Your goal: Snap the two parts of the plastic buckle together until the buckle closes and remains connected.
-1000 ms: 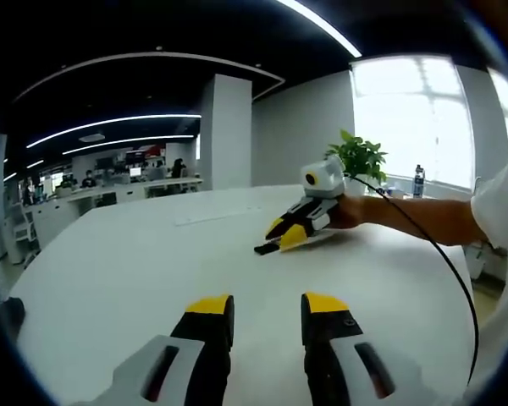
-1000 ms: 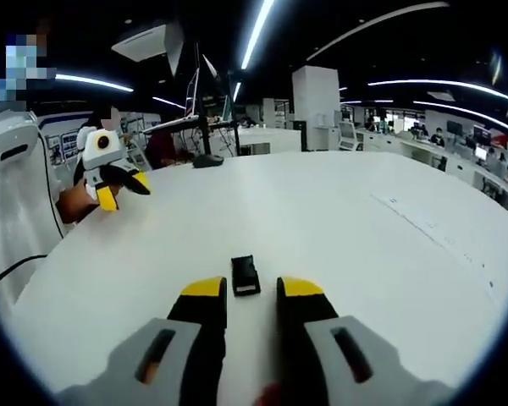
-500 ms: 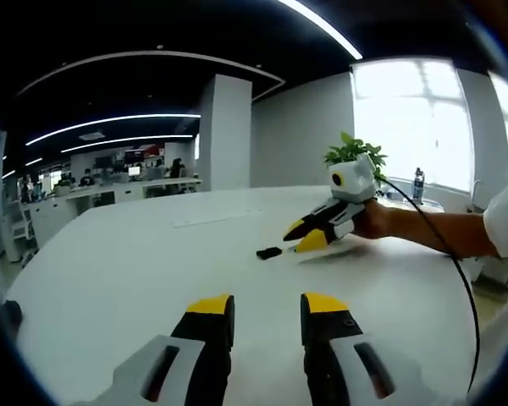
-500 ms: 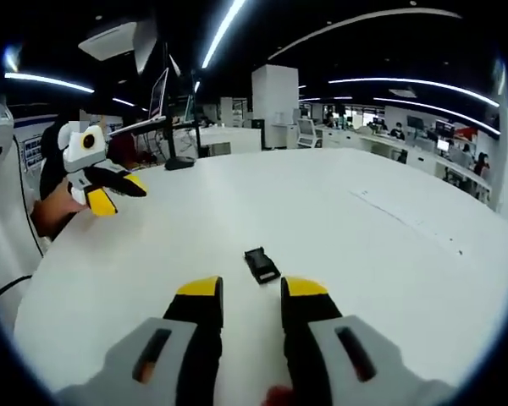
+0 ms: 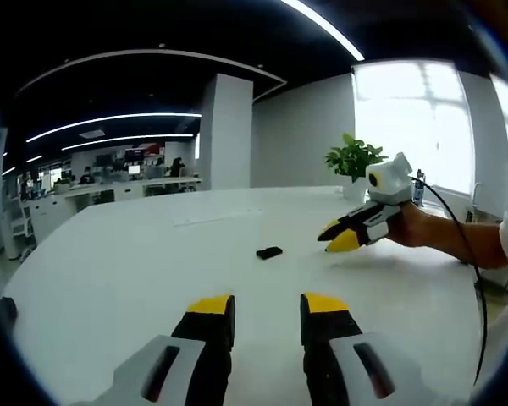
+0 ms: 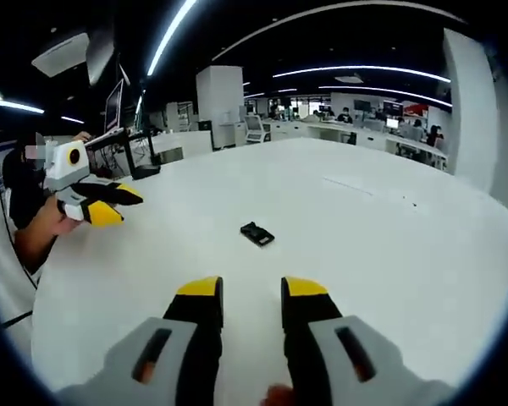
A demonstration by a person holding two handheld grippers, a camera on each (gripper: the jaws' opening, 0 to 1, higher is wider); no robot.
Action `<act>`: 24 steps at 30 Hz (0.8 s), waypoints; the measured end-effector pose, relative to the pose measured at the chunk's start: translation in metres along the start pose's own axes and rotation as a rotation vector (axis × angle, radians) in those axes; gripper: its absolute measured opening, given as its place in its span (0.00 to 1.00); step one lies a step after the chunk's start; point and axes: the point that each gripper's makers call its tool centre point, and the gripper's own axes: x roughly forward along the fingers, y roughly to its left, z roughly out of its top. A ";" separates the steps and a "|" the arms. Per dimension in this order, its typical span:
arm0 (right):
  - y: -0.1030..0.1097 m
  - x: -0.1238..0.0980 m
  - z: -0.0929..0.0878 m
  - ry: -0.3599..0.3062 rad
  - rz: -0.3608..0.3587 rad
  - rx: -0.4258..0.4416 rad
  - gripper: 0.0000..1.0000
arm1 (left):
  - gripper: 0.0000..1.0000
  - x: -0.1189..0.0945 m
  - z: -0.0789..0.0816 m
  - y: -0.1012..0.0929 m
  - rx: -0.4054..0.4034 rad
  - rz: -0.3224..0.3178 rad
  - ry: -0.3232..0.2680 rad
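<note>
Two views examined, left gripper view first. The left claw (image 5: pixel 266 306) stands at the bottom of the view with its yellow-tipped jaws parted and nothing between them, held over the white surface (image 5: pixel 127 254). The black plastic buckle (image 5: pixel 269 252) lies flat on the surface ahead of the claw, well apart from it, appearing as one small dark piece; whether its two parts are latched cannot be told at this size. To the right of the buckle, the right claw (image 5: pixel 335 237) enters with a person's hand (image 5: pixel 415 233) gripping it; its tips point toward the buckle but sit apart from it, and its opening cannot be judged from this angle. A potted plant (image 5: pixel 354 161) stands at the far edge by the window.

Right gripper view: the right claw (image 6: pixel 251 292) has its jaws parted and grips nothing. The buckle (image 6: pixel 257 233) lies on the surface (image 6: pixel 389 254) ahead of the tips, clear of them. The left claw (image 6: pixel 114 205) hovers at the left, away from the buckle.
</note>
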 end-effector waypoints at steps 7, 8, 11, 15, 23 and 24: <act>0.013 -0.017 -0.003 -0.016 -0.055 0.001 0.26 | 0.30 0.001 0.003 -0.001 -0.026 -0.014 -0.014; 0.014 -0.018 -0.002 -0.017 -0.062 0.000 0.26 | 0.30 0.001 0.003 -0.001 -0.022 -0.013 -0.014; 0.013 -0.021 -0.002 -0.023 -0.079 0.006 0.26 | 0.30 0.002 0.004 0.000 -0.015 -0.012 -0.012; 0.014 -0.031 -0.001 -0.040 -0.109 0.041 0.26 | 0.30 0.000 0.005 0.002 -0.011 0.003 -0.009; 0.020 -0.059 -0.015 -0.056 -0.211 0.058 0.26 | 0.29 -0.019 0.007 0.005 -0.028 0.031 -0.027; 0.021 -0.063 -0.017 -0.052 -0.222 0.070 0.27 | 0.29 -0.021 0.007 0.005 -0.032 0.034 -0.032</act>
